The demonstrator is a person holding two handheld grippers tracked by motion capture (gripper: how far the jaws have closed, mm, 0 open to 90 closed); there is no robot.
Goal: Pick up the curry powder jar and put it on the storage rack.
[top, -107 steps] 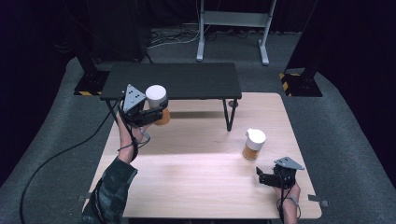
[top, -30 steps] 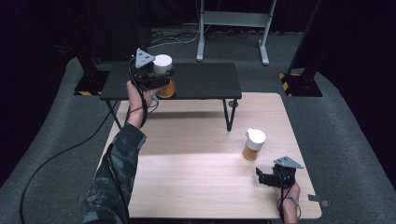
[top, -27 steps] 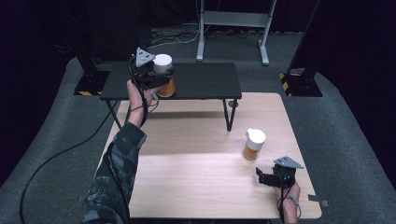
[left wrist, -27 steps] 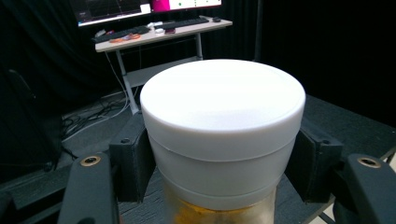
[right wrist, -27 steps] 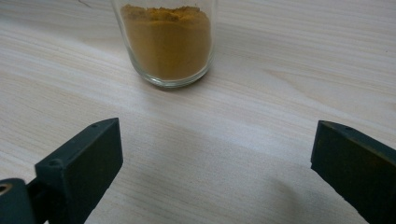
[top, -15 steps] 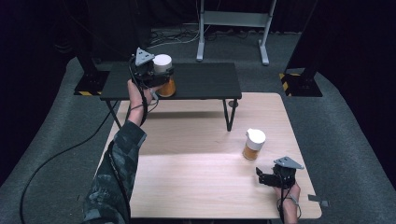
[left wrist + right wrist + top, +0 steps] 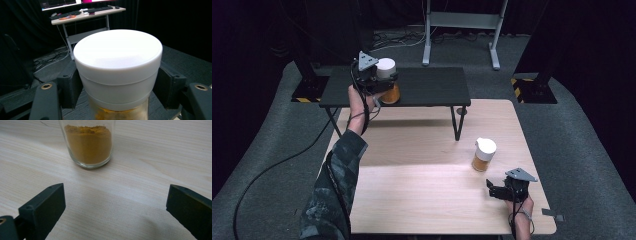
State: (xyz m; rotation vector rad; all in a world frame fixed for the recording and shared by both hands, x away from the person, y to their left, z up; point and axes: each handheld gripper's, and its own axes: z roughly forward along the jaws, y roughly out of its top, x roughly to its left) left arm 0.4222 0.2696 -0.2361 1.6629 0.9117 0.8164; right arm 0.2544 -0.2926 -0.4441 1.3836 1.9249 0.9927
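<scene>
From above, the left gripper (image 7: pixel 382 82) gripped a white-lidded jar (image 7: pixel 387 86) on the black shelf (image 7: pixel 427 87); its own camera showed jaws pressing the lid (image 7: pixel 117 53). The right gripper (image 7: pixel 497 190) sat spread wide on the table (image 7: pixel 422 200) near a second jar (image 7: pixel 87 142) of orange powder.

No text, label, brand, number or sign can be read in any of the views. The white lid of the jar (image 7: pixel 117 53) between the left tongs is plain, and the glass of the jar (image 7: pixel 88 142) ahead of the right tongs carries no print. The lit screen (image 7: pixel 62 2) at the top of the left gripper view is too blurred to read. The yellow-and-black hazard stripes (image 7: pixel 305 99) on the stand feet hold no lettering.
</scene>
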